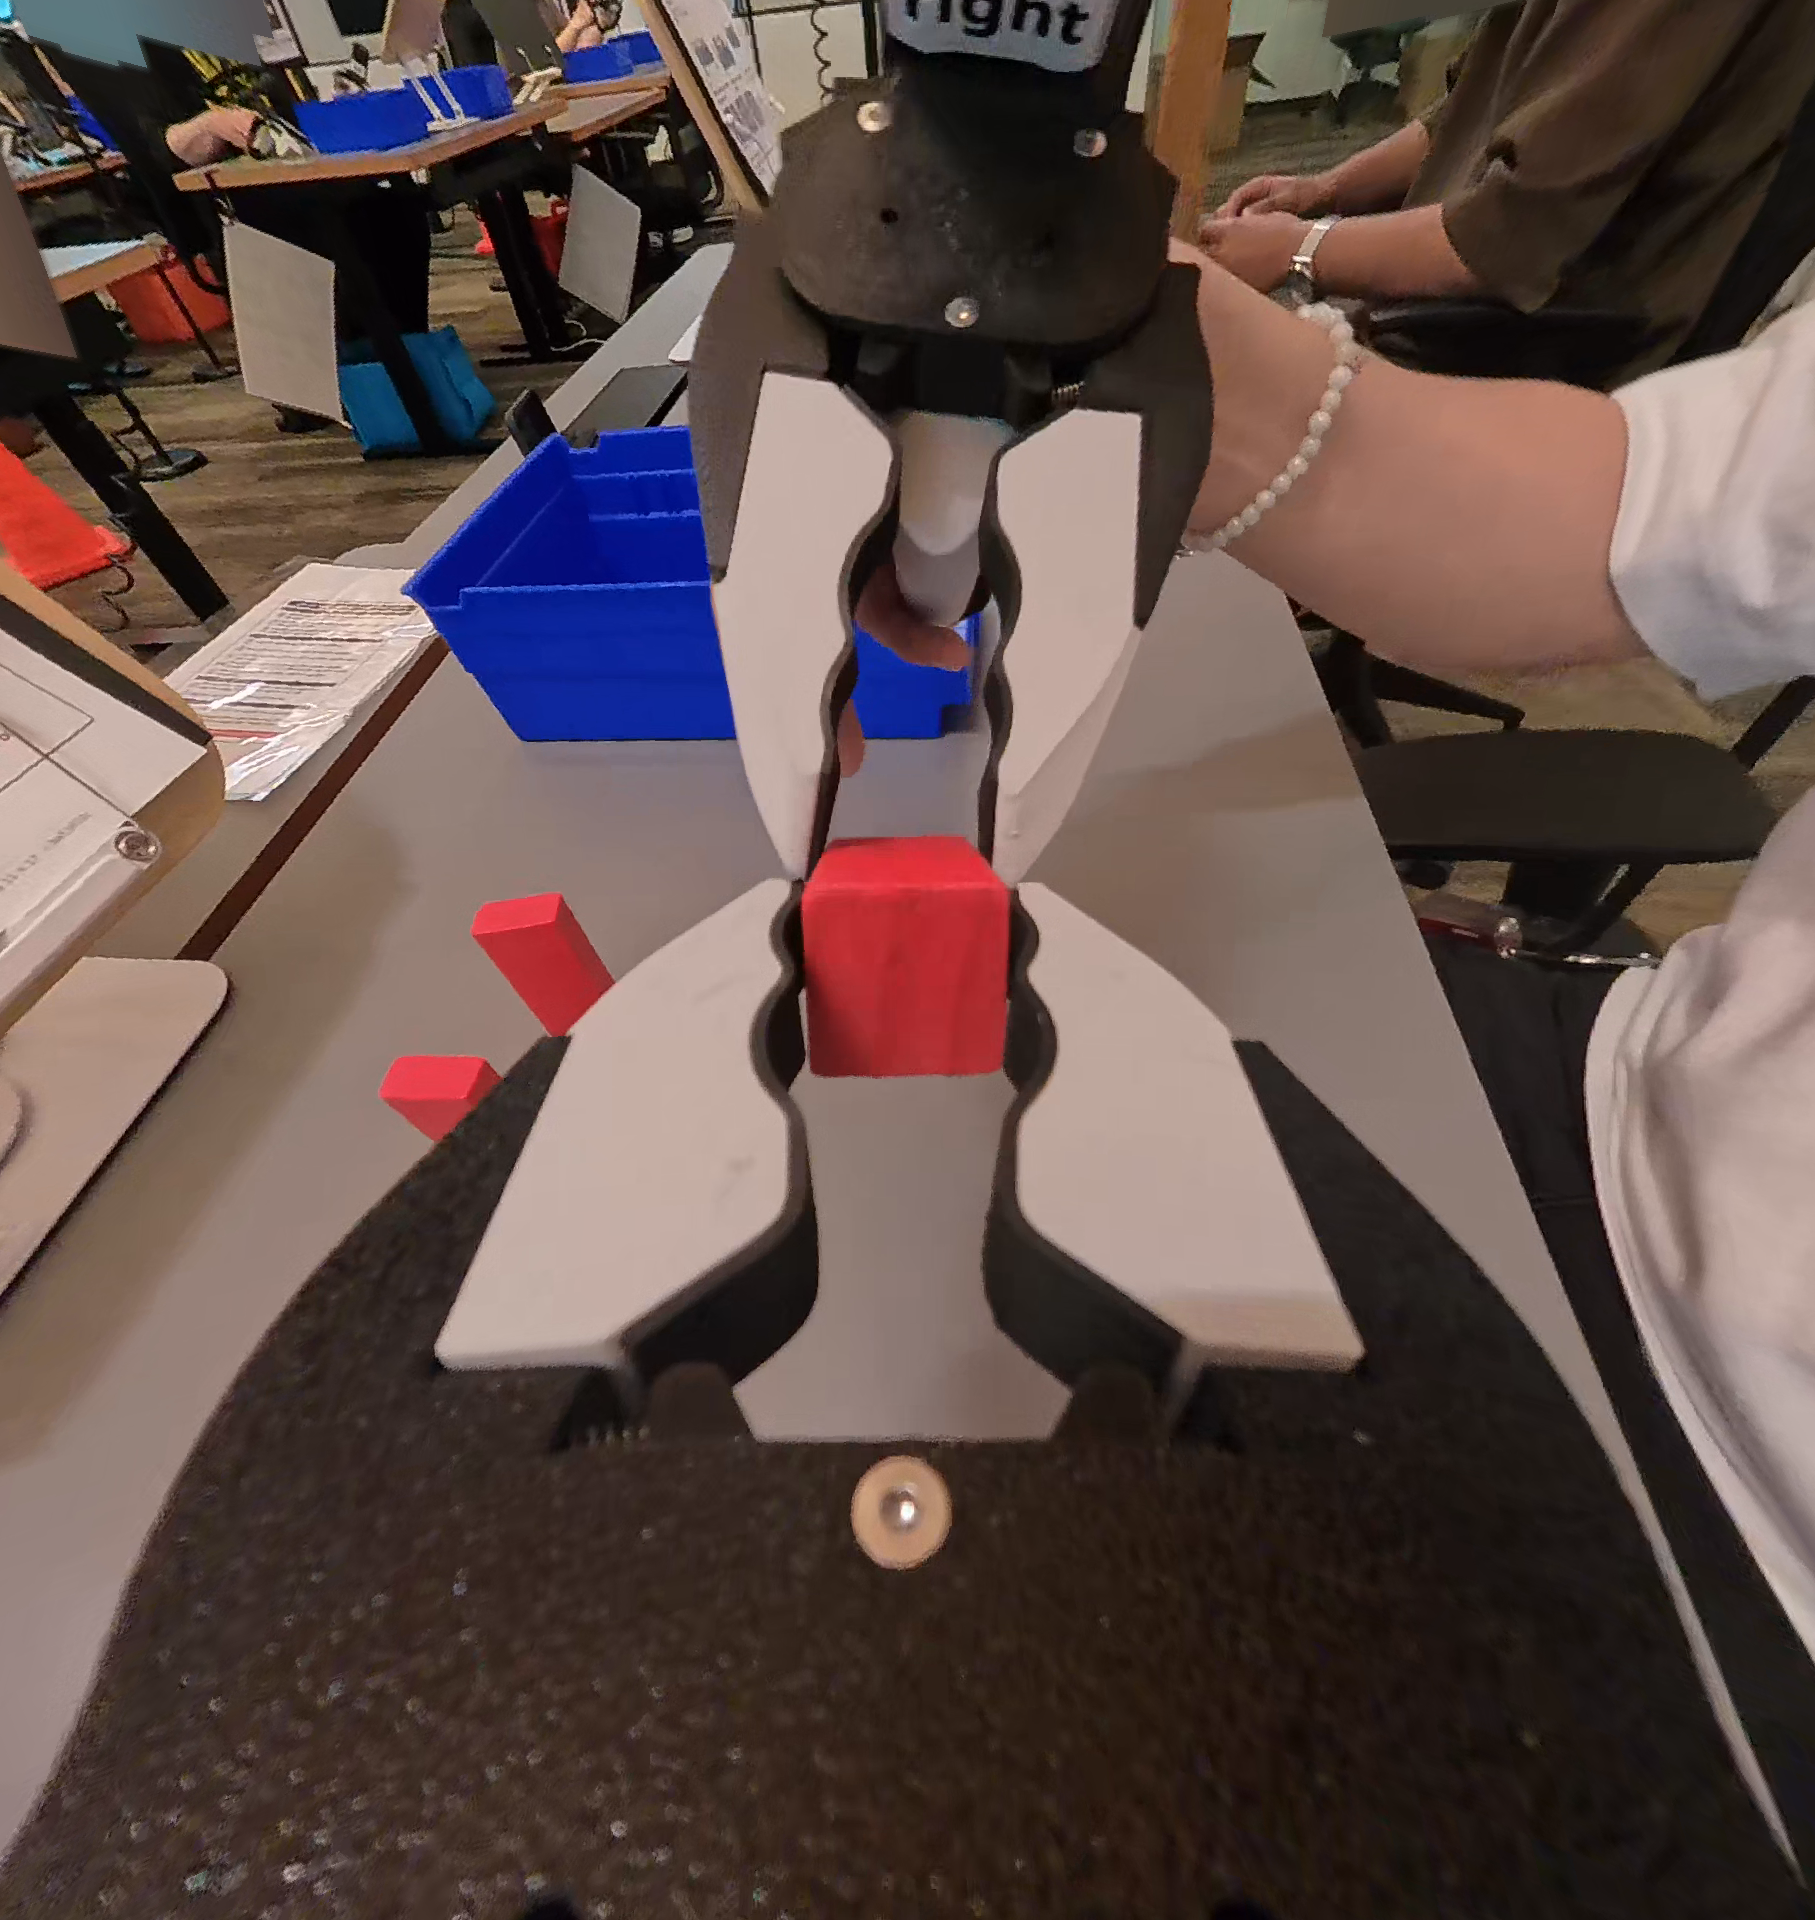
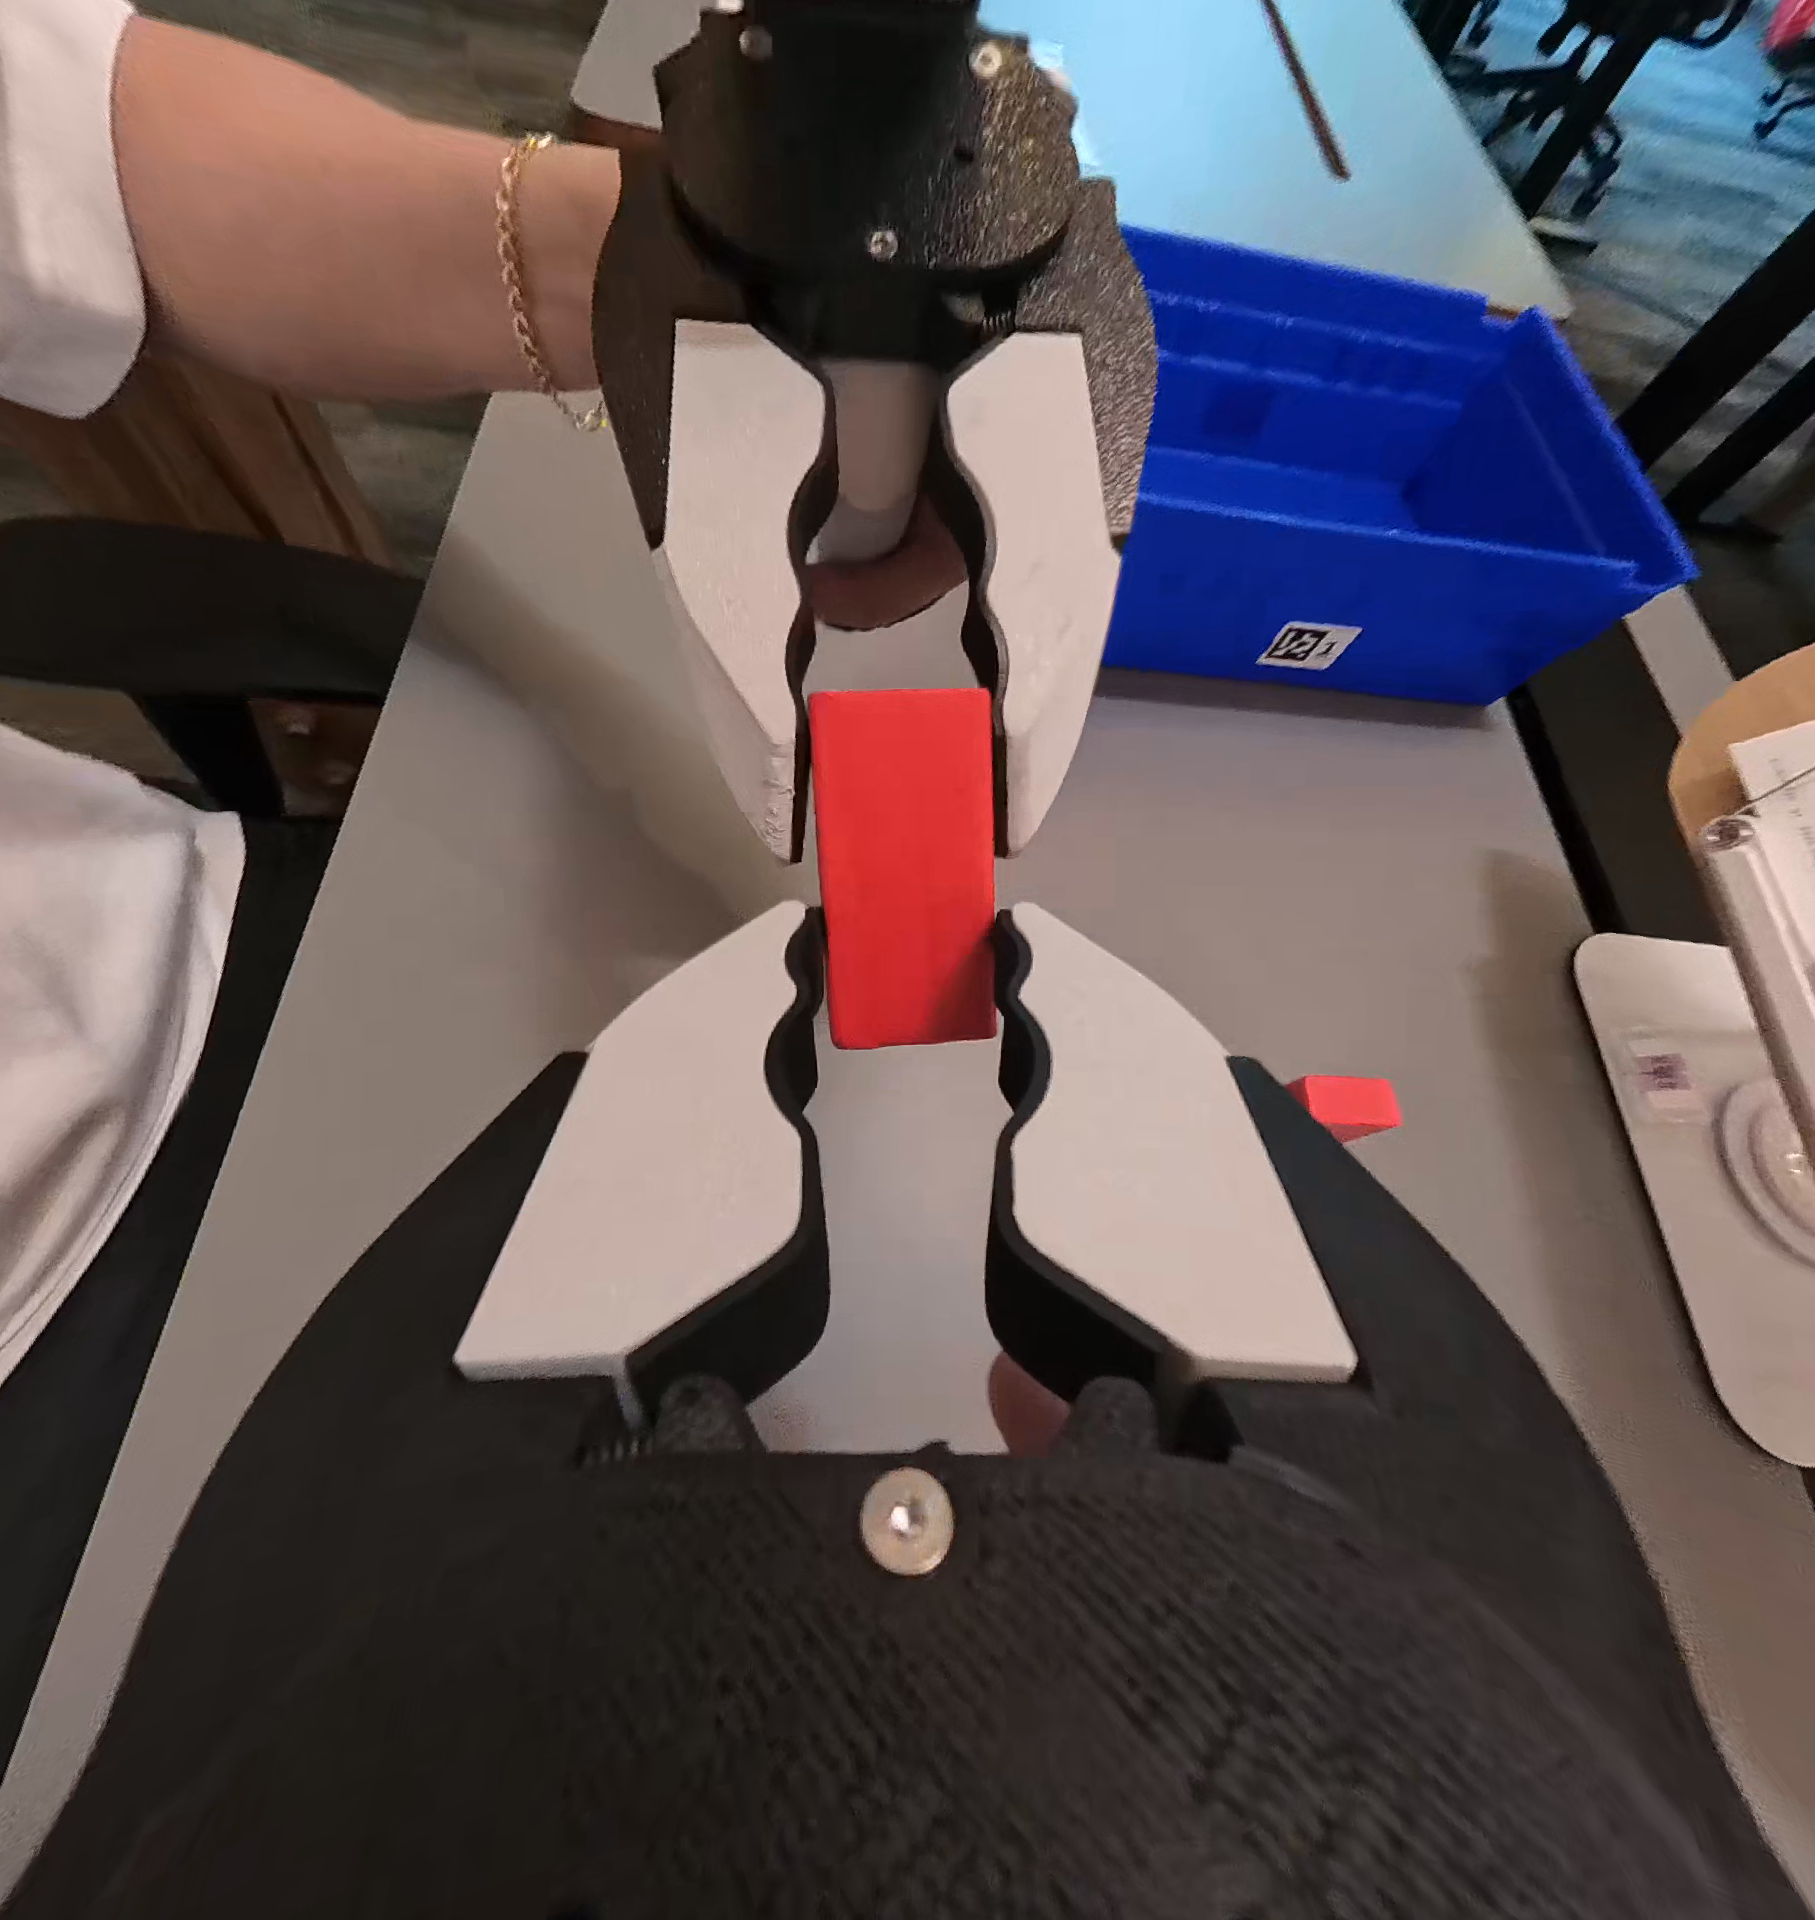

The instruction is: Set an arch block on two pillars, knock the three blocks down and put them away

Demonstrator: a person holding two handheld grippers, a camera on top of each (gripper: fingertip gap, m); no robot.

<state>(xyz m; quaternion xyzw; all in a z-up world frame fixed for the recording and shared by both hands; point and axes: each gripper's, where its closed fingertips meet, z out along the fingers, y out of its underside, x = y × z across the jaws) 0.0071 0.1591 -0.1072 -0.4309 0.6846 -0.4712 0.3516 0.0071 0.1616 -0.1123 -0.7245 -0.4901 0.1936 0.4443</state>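
Above the grey tabletop (image 1: pixel 1142 1039), a single red block (image 1: pixel 905 956) was gripped at once by both tools, tip to tip. The left gripper (image 1: pixel 908 940) had its fingers (image 1: pixel 674 1091) drawn in narrow and pressed against the near end of the block; the right gripper (image 1: pixel 908 831) met it from the opposite side, its fingers likewise narrowed onto the far end. Seen from the right wrist view, the red block (image 2: pixel 903 868) spanned the gap between the right gripper (image 2: pixel 903 966) and the left gripper (image 2: pixel 903 790), each pair of fingers flush on its side faces.

For a shared grip of this kind, both tools should probably be kept on one axis and level, with even pressure, so that the block neither twists nor slips; one side should not loosen until the other is judged secure.

Two more red pieces (image 1: pixel 539 961) lay on the tabletop to the left, well apart from the fingers. A blue bin (image 2: pixel 1402 499) stood beyond, near the far edge.
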